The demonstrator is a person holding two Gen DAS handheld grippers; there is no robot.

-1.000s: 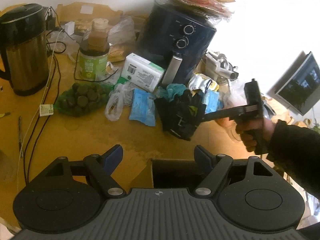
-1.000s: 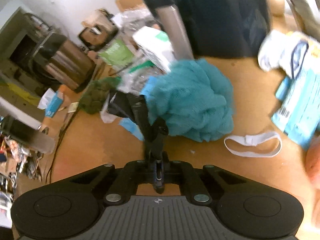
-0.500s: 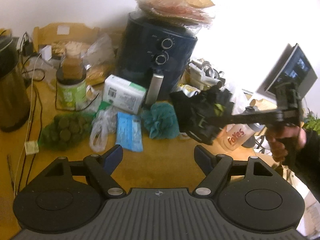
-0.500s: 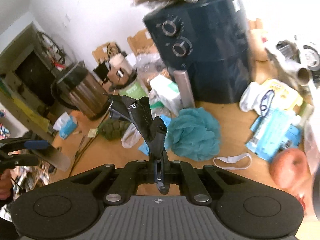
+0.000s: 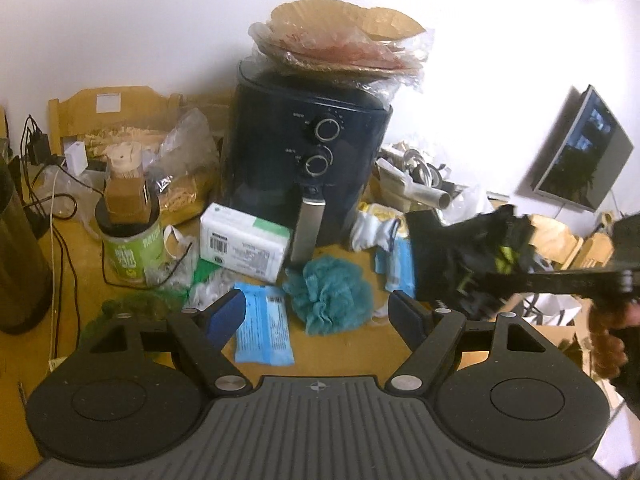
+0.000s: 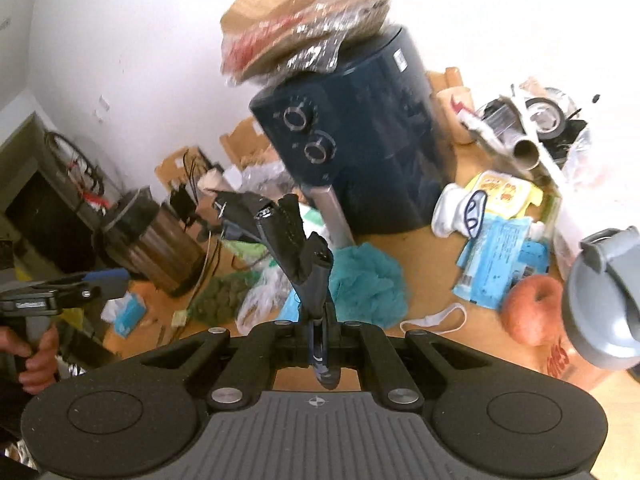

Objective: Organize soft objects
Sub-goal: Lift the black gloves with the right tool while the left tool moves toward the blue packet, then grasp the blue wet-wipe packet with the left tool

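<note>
Cluttered wooden table (image 5: 348, 354) under a white wall, and the right gripper (image 6: 322, 354) has its jaws pinched tight on a black glove (image 6: 280, 228), limp and crumpled with yellow-green flecks, hanging clear above the tabletop. Left gripper (image 5: 316, 314) gapes wide with nothing between its fingers. At its twelve o'clock a teal mesh sponge (image 5: 330, 300) lies flat, bare wood just before it; the air fryer (image 5: 308, 164) blocks the way behind.

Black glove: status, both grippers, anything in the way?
Right gripper shut on black glove, lifted clear of table. Left gripper open, empty. Teal bath pouf below, air fryer behind.
</note>
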